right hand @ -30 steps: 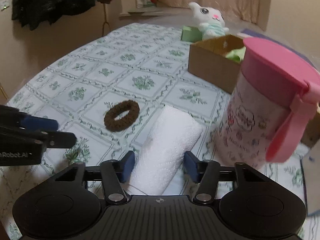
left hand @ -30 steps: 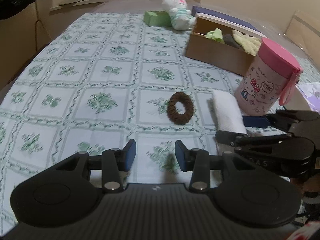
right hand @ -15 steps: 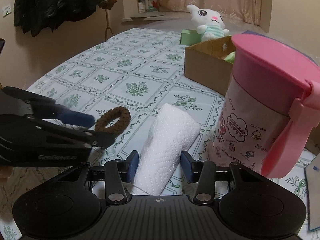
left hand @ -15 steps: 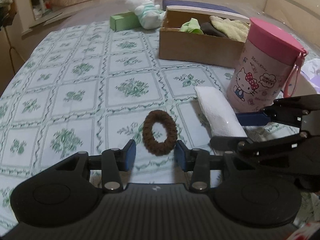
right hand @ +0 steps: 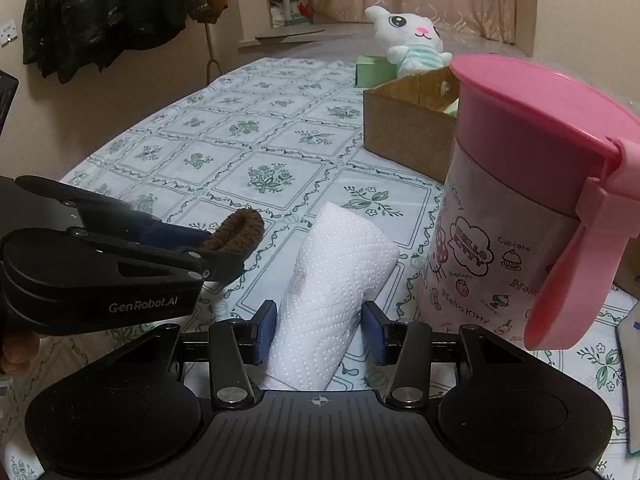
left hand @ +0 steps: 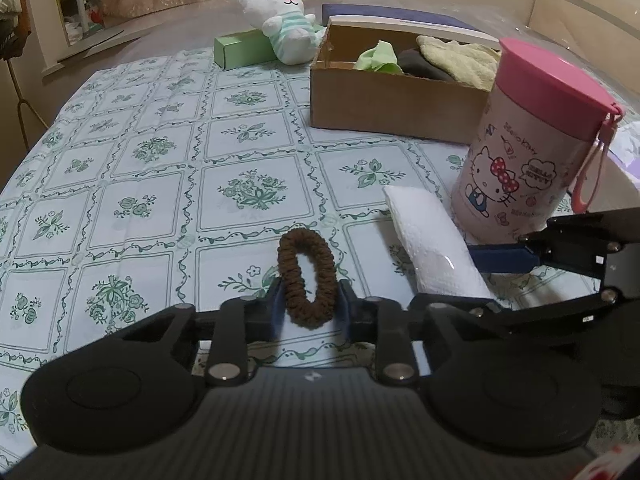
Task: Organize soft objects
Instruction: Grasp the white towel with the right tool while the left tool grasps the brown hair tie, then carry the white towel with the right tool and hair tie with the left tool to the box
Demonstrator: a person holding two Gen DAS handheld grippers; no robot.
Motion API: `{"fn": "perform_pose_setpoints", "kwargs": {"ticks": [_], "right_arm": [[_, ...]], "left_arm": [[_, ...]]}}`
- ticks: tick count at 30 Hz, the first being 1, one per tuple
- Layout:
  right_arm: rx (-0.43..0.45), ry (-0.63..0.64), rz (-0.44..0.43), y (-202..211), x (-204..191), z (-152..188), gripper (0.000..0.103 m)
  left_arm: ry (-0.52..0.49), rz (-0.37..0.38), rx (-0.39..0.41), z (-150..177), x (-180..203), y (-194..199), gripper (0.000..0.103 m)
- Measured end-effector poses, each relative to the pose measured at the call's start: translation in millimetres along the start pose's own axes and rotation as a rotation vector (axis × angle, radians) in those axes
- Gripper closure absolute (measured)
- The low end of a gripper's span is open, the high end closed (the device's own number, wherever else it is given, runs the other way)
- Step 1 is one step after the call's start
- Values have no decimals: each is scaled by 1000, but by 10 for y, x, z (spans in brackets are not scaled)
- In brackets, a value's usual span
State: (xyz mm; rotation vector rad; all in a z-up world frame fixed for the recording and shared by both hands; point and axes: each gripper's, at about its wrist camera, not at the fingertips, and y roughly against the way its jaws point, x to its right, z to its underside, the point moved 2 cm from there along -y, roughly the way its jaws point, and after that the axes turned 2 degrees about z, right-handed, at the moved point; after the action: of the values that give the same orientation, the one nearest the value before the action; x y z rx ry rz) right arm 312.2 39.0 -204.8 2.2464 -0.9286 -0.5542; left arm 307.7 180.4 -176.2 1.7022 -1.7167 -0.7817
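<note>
A brown scrunchie [left hand: 307, 278] stands on edge between the fingers of my left gripper [left hand: 308, 306], which is shut on it just above the tablecloth; it also shows in the right wrist view [right hand: 236, 232]. A folded white paper towel [right hand: 328, 296] lies between the fingers of my right gripper [right hand: 320, 330], which is open around its near end; the right pad stands apart from it. The towel also shows in the left wrist view [left hand: 436, 254]. A cardboard box [left hand: 396, 96] holding soft cloths stands at the back.
A pink Hello Kitty canister [left hand: 532, 168] stands right beside the towel, close to my right gripper. A white plush rabbit [left hand: 280, 20] leans on a green box [left hand: 240, 52] behind the cardboard box. The floral tablecloth [left hand: 160, 160] stretches to the left.
My left gripper moved forward to the scrunchie and shut on it, tipping it up on edge. My right gripper moved forward so that its fingers stand on both sides of the towel.
</note>
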Motion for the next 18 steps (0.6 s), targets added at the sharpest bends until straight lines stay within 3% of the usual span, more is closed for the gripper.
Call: {"fn": "perform_pose_setpoints", "kwargs": {"ticks": [18], "right_arm": [[-23,45,-120,333,6,216,75]], "left_arm": [[72,1,-14,311,115,368,85]]}}
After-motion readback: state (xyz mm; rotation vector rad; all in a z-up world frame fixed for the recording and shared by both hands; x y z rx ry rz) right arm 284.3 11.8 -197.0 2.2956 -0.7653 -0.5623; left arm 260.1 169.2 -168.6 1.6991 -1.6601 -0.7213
